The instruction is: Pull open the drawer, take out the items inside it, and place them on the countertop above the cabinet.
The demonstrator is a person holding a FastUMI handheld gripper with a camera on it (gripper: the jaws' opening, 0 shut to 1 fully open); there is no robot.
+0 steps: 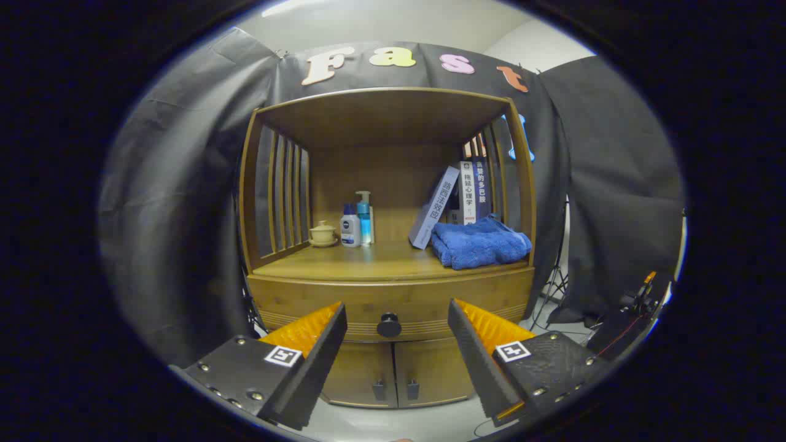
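- Drawer sits closed in the front of the wooden cabinet, just under the countertop and above two small lower doors.
- Its round dark knob is at the middle of the drawer front, beyond the fingers and in line with the gap between them.
- The gripper is spread wide with nothing between its fingers; it hangs short of the cabinet and touches no part of it.
- On the countertop, toward the left rear, a small lidded cup stands beside two bottles, one of them with a pump top.
- To the right, a folded blue towel lies near the front edge, with a few books behind it, one leaning against the others.
- Slatted sides enclose the shelf space on both sides.
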